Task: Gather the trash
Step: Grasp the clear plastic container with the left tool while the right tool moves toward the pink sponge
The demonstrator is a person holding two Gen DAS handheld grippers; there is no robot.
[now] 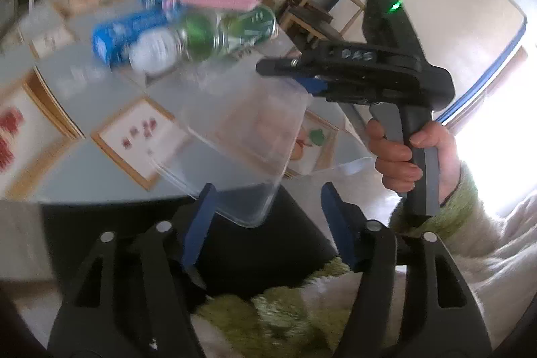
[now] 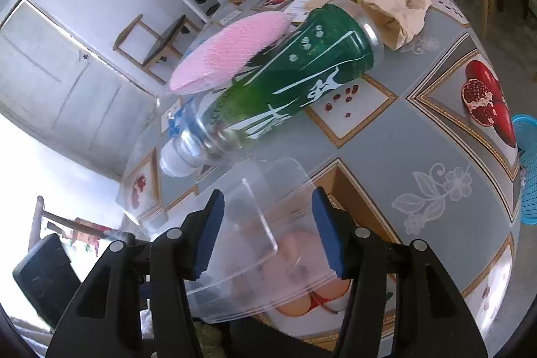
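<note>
The clear bin (image 2: 265, 244), holding the green bottle (image 2: 295, 79) and pink sponge (image 2: 231, 52), lies tipped over the surface (image 2: 436, 130), its long axis running ahead from the right gripper (image 2: 265, 235), jaws apart astride its near wall; left gripper (image 1: 265, 213), jaws apart, nears its corner.

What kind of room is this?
Probably a home dining room: a table under a fruit-print oilcloth, wooden chairs along the wall, and a panelled door.

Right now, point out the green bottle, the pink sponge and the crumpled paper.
green bottle (image 2: 302, 66), right wrist view, label middle.
pink sponge (image 2: 228, 52), right wrist view, top face.
crumpled paper (image 2: 396, 9), right wrist view, centre folds.
</note>
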